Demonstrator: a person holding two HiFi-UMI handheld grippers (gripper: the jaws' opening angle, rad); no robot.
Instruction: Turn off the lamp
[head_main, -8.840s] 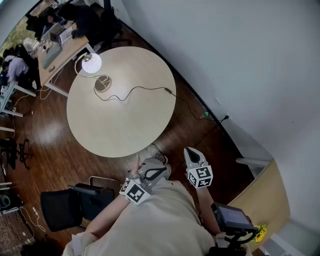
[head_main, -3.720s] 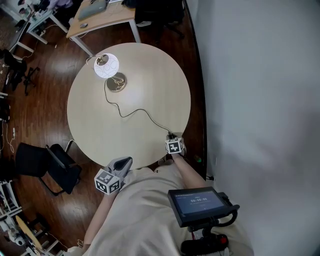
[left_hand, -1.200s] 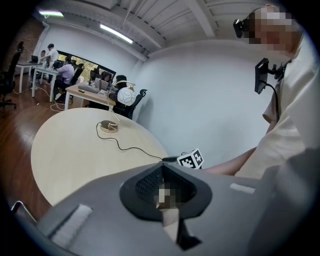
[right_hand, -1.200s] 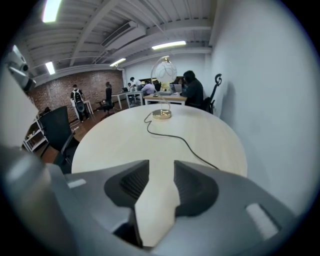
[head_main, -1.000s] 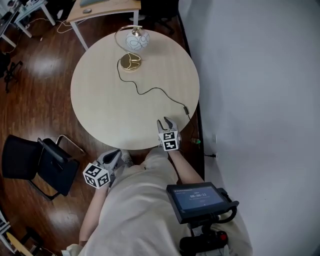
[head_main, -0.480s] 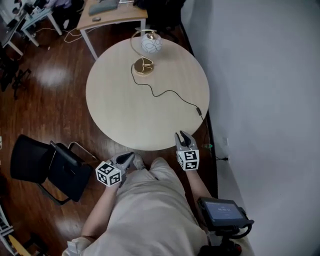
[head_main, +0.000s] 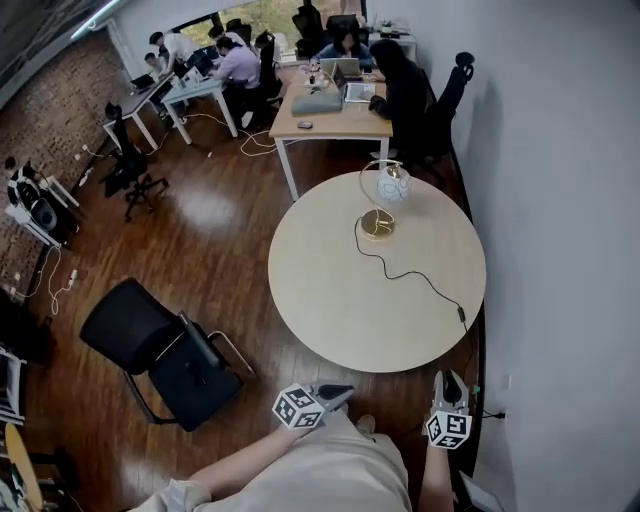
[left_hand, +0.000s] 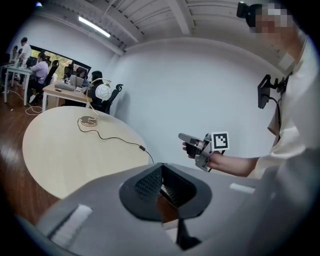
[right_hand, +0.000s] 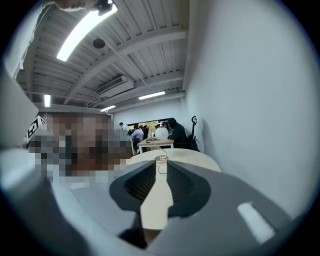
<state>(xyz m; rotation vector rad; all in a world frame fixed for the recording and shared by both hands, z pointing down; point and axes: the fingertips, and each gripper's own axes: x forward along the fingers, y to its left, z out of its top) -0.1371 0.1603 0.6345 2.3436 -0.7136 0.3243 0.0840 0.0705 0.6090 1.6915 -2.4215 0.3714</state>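
lamp (head_main: 383, 200): stands on the round desk (head_main: 330, 300), toward its 12 o'clock edge in your head view, with a gold base (head_main: 377, 226) and an arched stem.
shade (head_main: 393, 184): white globe hanging over the base; it looks unlit, though from this far off I wouldn't swear to it.
cord (head_main: 415, 277): black, trails from the base across the desk to the 4 o'clock rim, with its switch (head_main: 462, 314) lying by that edge.
left tongs (head_main: 342, 391): pressed together, tips meeting, pinching nothing. You hold them off the desk, past its 6 o'clock rim, over the wood floor (head_main: 215, 225).
right tongs (head_main: 449, 379): partly spread and have just been closing, with nothing between the pads. They sit off the desk at about 5 o'clock, touching nothing.
right gripper view: the lamp (right_hand: 161, 132) sits dead ahead at 12 o'clock, above the gap.
chair (head_main: 150, 345): black, at the desk's 8 o'clock.
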